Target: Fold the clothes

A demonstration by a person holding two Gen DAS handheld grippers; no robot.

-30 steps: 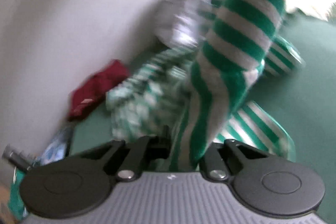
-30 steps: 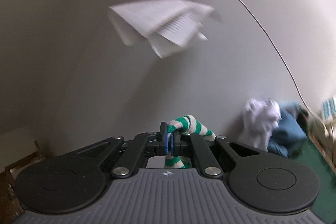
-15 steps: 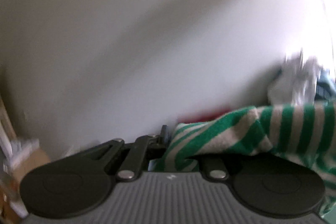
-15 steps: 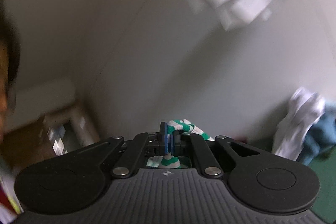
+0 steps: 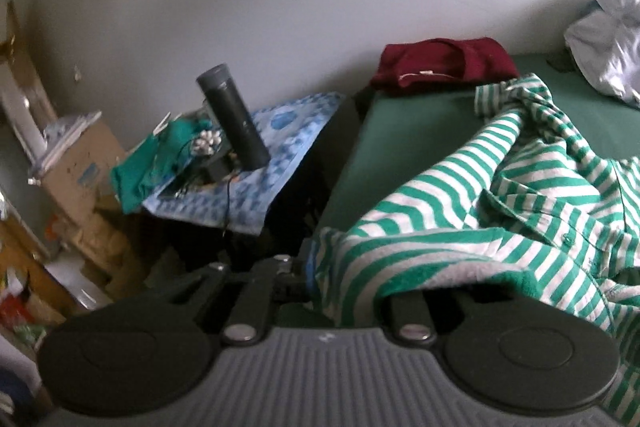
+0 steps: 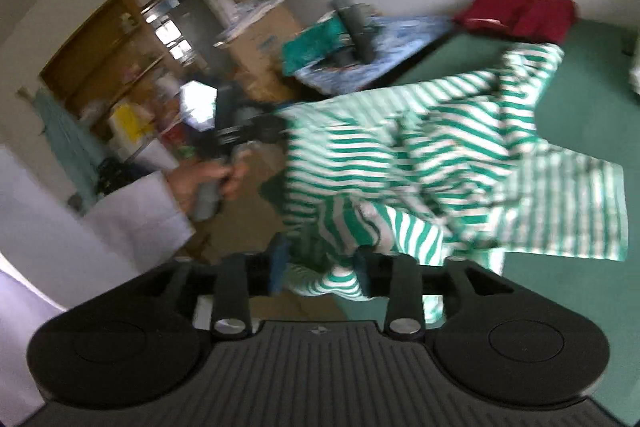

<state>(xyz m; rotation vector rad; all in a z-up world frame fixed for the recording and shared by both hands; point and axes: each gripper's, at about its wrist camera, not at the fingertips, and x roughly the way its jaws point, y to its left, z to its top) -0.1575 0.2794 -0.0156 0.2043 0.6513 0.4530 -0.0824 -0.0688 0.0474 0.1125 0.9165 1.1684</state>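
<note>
A green-and-white striped shirt lies crumpled on the green table. My left gripper is shut on the shirt's near edge; the cloth drapes over its right finger and hides it. In the right wrist view the shirt spreads across the table, blurred. My right gripper has its jaws apart, with a fold of the shirt lying loose between them. The left gripper also shows in the right wrist view, held in a hand at the shirt's left edge.
A folded dark red garment lies at the table's back edge by the wall. A white crumpled garment lies at the far right. Left of the table is a side stand with blue cloth and a dark cylinder, then cardboard boxes.
Both grippers have swung down from facing the wall to the table. The shirt has dropped onto the table. My right gripper has opened and let go of the shirt.
</note>
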